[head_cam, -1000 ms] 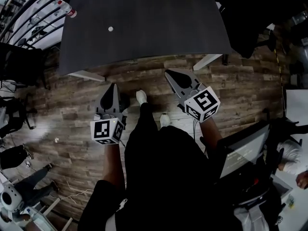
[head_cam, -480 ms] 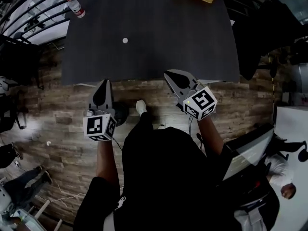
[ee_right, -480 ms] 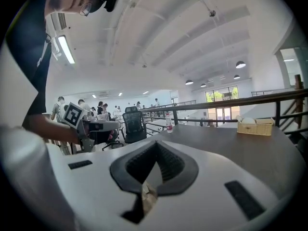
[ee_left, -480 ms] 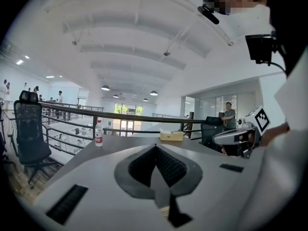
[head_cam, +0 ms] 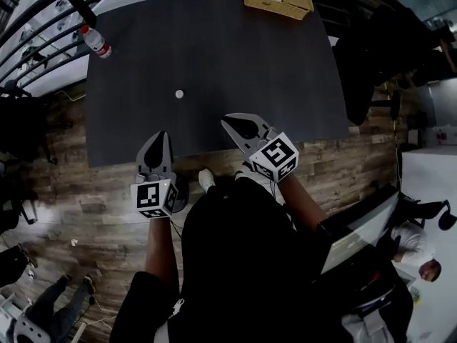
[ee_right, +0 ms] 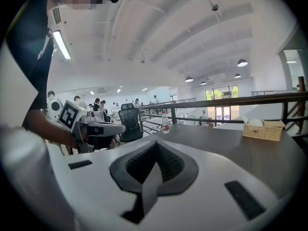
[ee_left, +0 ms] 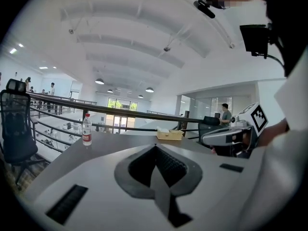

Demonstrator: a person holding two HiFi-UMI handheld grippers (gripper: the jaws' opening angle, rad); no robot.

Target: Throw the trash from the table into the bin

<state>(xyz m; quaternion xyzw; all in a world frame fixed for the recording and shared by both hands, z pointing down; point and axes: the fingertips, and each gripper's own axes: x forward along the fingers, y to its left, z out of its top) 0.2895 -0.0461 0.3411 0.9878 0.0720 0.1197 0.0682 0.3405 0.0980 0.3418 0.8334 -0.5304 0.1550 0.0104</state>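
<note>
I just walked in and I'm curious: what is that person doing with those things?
A person stands at the dark table, holding a left tool and a right tool over its near edge. Both are shut and empty. A small white scrap lies ahead of them, untouched; a bottle and a basket sit at the far side.

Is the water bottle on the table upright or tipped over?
Upright: the water bottle stands on its base near the far edge of the table.
</note>
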